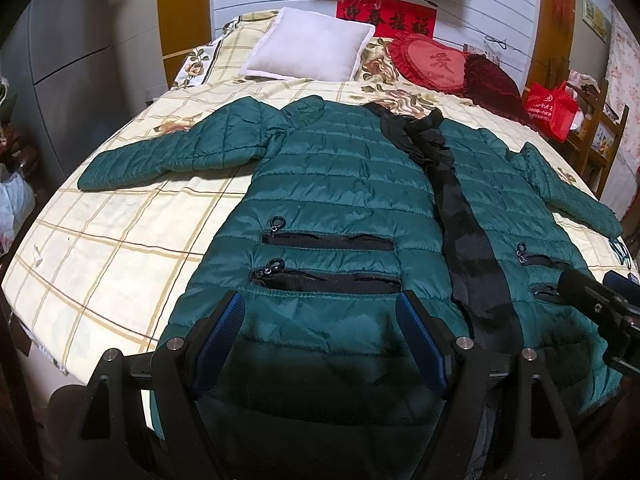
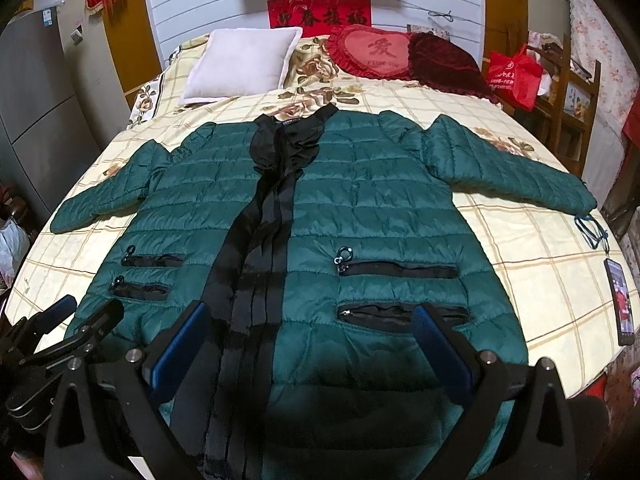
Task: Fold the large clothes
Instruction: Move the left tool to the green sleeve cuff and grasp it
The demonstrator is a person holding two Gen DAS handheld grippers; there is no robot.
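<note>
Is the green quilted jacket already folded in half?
No, the green quilted jacket lies spread flat on the checked bedspread, both sleeves stretched out sideways.

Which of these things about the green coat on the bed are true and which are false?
1. The green coat lies spread flat with both sleeves out. True.
2. The right tool is squeezing the coat. False: it is open, above the hem.
3. A white pillow sits at the head of the bed. True.
4. The heart cushion is blue. False: it is red.
5. A phone lies on the bedspread beside the coat. True.
6. The left tool is shut. False: it is open.
</note>
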